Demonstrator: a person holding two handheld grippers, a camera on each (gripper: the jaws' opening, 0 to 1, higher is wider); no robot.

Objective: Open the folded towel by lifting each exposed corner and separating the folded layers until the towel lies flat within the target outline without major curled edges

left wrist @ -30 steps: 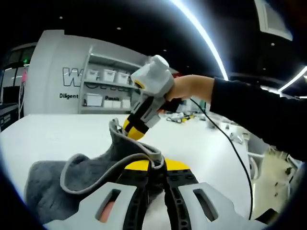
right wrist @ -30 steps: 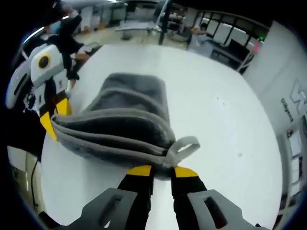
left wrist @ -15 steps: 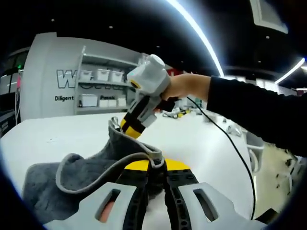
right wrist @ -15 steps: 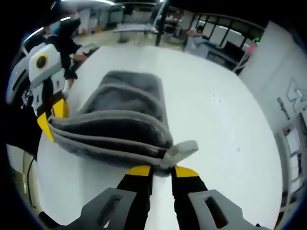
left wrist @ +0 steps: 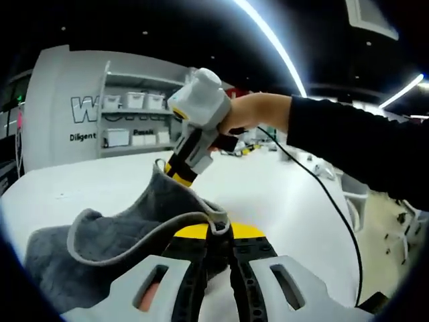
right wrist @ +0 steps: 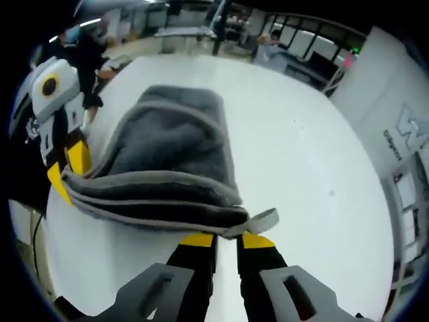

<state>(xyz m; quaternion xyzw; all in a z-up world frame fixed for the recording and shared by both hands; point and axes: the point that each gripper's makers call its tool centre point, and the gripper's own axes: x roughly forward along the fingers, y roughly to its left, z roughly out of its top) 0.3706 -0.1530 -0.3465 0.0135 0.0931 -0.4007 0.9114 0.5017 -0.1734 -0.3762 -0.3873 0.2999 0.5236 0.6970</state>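
— Grey cloth on a white table (right wrist: pixel 315 154): where did the towel (right wrist: pixel 171 154) sit, and how much room was around it?

— It lay on the table top, part flat and part lifted. In the right gripper view bare white surface ran wide past its far end and along one side. The table's edge curved close by the other side, next to the left gripper (right wrist: pixel 64 171).

— What stood nearby?

— A shelf (left wrist: pixel 134 121) with white bins stood against the far wall in the left gripper view, behind the table. A black cable (left wrist: pixel 322 201) trailed from the right gripper across the open surface. Small clutter sat at the far edge, too blurred to name. A person's hand (left wrist: pixel 258 117) and dark sleeve (left wrist: pixel 355 151) reached in above the table.

— And the grippers?

— The left gripper (left wrist: pixel 213 231) was clamped on a piped corner of the towel, held up off the table. The right gripper (right wrist: pixel 218 240) was pinched on the adjoining corner, by a small loop tab (right wrist: pixel 265 218). In the left gripper view the right gripper (left wrist: pixel 177 173) had its yellow tips on a raised peak of cloth.

— Which way did the towel run?

— Its long axis ran away from the right gripper's jaws toward the far end of the table. The near edge was stretched between the two grippers, showing stacked folded layers.
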